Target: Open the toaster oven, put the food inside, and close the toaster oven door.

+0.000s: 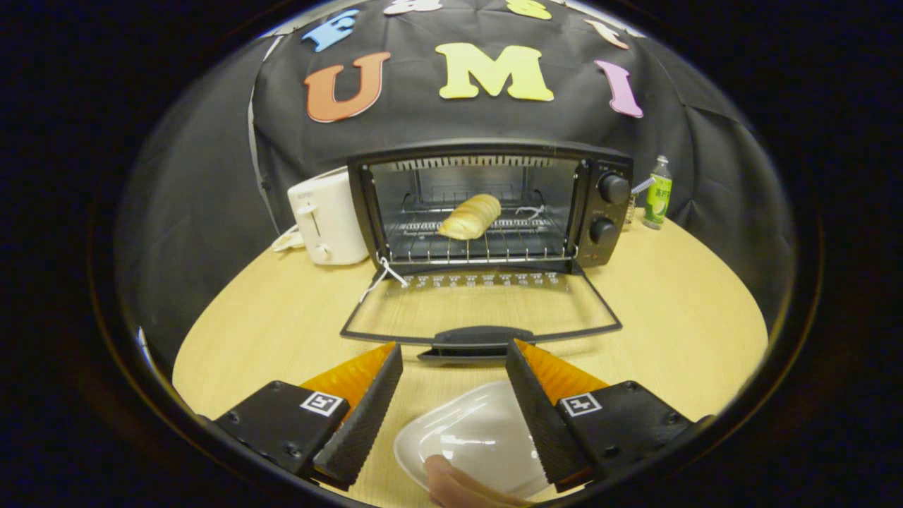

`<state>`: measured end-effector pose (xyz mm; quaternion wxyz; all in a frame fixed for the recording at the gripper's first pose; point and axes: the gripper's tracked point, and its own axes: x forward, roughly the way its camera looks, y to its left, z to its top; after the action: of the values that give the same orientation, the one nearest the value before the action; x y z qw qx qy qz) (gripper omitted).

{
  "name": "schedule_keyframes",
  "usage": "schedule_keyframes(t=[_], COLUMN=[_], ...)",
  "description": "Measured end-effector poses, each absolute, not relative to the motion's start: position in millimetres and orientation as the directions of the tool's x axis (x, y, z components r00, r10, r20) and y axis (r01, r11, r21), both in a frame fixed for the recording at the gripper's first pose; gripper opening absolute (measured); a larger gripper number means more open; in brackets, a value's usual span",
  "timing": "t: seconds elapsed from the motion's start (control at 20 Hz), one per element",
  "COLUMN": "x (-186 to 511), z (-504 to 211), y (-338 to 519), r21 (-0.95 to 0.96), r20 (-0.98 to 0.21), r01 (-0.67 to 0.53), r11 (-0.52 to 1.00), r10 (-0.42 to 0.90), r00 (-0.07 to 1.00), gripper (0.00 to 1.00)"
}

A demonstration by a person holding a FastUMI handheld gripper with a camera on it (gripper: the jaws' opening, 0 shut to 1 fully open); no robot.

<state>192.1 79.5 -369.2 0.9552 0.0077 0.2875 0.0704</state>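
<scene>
The black toaster oven (603, 169) stands at the back of the wooden table with its glass door (480, 310) folded down flat toward me. A golden bread roll (470, 216) lies on the wire rack (494, 243) inside the oven. My gripper (453, 353) is open, its two black ridged fingers (363, 416) spread apart just short of the door's handle (474, 339), with nothing held. A white empty dish (473, 434) lies on the table between and below the fingers.
A white toaster (326, 220) stands left of the oven, and a green bottle (657, 194) to its right. A fingertip (451, 487) rests at the dish's near rim. Bare wooden table (677, 310) spreads on both sides of the door.
</scene>
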Motion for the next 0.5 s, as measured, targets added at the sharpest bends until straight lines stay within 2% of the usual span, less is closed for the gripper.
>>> schedule_keyframes(t=[0.1,0.2,0.5], x=[194.0,205.8,203.4], z=[-381.2,-380.9,-371.4], y=[77.1,70.5,73.7], r21=[0.078,0.046,0.044], r20=[-0.582,-0.568,-0.575], r01=[-0.095,-0.081,-0.09], r11=[0.992,0.996,0.995], r10=[0.123,0.093,0.099], r00=[0.804,0.818,0.813], gripper=[0.97,0.97,0.95])
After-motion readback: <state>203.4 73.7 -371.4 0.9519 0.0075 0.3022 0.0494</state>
